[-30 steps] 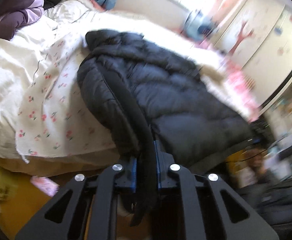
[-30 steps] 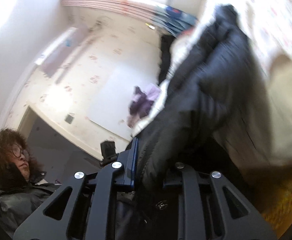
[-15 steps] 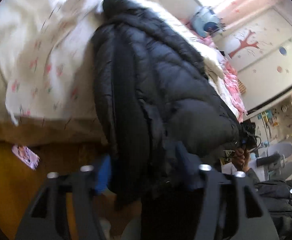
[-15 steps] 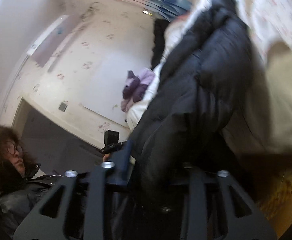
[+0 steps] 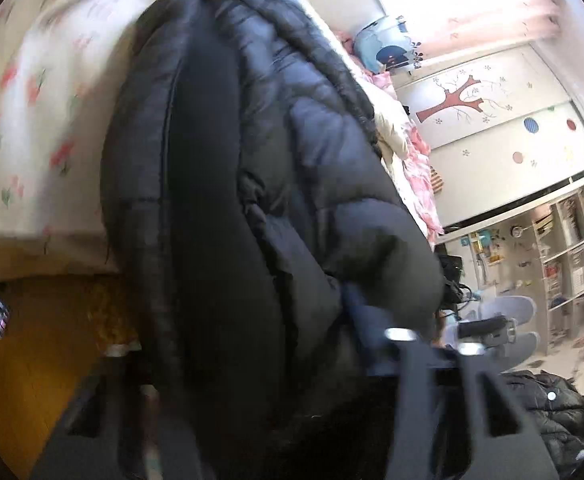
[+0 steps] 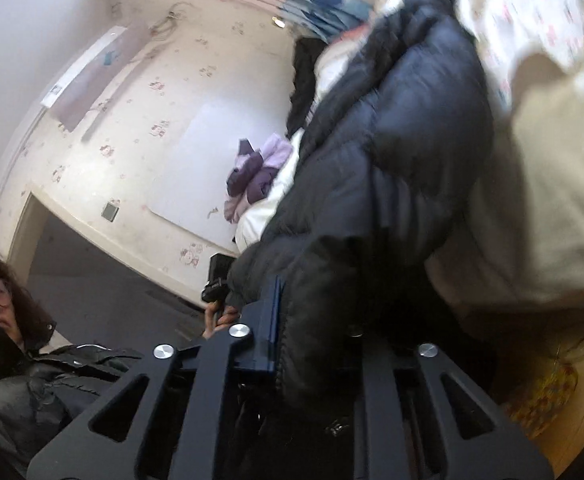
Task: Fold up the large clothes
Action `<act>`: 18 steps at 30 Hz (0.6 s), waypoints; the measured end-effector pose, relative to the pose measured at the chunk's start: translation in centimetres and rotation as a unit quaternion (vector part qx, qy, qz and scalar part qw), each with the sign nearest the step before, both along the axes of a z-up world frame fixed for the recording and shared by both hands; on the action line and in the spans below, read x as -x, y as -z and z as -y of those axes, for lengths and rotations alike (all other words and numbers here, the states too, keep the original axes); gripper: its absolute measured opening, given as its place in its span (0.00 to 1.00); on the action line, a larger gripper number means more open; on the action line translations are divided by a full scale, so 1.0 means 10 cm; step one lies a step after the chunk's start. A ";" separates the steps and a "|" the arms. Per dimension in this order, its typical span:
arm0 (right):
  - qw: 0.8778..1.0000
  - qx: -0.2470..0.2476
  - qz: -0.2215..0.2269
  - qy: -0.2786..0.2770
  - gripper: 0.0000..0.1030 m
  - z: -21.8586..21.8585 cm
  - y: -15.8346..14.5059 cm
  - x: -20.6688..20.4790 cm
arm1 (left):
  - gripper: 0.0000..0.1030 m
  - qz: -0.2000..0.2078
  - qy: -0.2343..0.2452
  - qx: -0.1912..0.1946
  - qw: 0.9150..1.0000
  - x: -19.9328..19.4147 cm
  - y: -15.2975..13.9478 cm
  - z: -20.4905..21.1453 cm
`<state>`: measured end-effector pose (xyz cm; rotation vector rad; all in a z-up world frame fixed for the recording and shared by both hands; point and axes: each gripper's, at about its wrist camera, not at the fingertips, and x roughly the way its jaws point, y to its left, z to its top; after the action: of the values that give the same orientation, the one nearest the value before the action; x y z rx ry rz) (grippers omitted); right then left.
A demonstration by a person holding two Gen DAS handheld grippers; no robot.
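Note:
A black puffer jacket (image 5: pixel 252 160) lies across the bed and hangs over its near edge. It fills the left wrist view. My left gripper (image 5: pixel 252 340) is low at the jacket's hanging end, and its jaws are closing on a thick bunch of fabric. The right pad (image 5: pixel 355 308) presses the fabric; the left finger is hidden behind it. In the right wrist view the same jacket (image 6: pixel 391 180) runs up and away. My right gripper (image 6: pixel 315 320) is closing tight on the jacket's edge, with the blue pad (image 6: pixel 272 320) against the fabric.
The bed has a white floral sheet (image 5: pixel 32 100) and a cream blanket (image 6: pixel 551 180). Yellow wood (image 5: pixel 32 360) shows below the bed's edge. Purple clothes (image 6: pixel 256 172) lie further along the bed. A wardrobe with a tree decal (image 5: pixel 491 120) and shelves (image 5: pixel 563 260) stand beyond. A person in a dark coat (image 6: pixel 20 360) is close at the left.
The left gripper sank and came closer to the jacket. Both grippers opened on the jacket's edge and closed again on thicker fabric. The right gripper barely moved.

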<state>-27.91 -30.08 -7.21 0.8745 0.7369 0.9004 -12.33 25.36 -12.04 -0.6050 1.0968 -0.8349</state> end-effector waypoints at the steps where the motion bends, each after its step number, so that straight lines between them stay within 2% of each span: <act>1: 1.000 0.003 0.012 0.003 0.10 0.00 -0.08 0.00 | 0.23 0.025 -0.008 0.003 1.000 0.03 -0.19 0.01; 4: 0.998 0.017 0.063 0.003 0.09 -0.01 -0.44 -0.04 | 0.16 0.092 -0.034 0.021 0.995 0.08 -0.74 -0.04; 9: 0.988 0.032 0.153 0.002 0.09 -0.01 -1.14 -0.26 | 0.14 0.177 -0.057 0.045 0.982 0.06 -1.52 -0.04; 13: 0.980 0.027 0.195 0.032 0.09 0.14 -1.48 -0.51 | 0.14 0.200 -0.109 0.055 0.972 -0.30 -1.86 -0.07; 15: 0.979 0.026 0.197 0.055 0.09 0.24 -1.57 -0.74 | 0.14 0.188 -0.135 0.073 0.970 -0.61 -1.91 -0.13; 18: 0.977 0.039 0.190 0.090 0.09 0.42 -1.62 -1.11 | 0.14 0.185 -0.170 0.056 0.966 -1.14 -1.99 -0.07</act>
<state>-16.82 -34.25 8.97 0.6618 0.3523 0.8395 -0.91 26.04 7.88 -0.6757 0.5864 -0.6766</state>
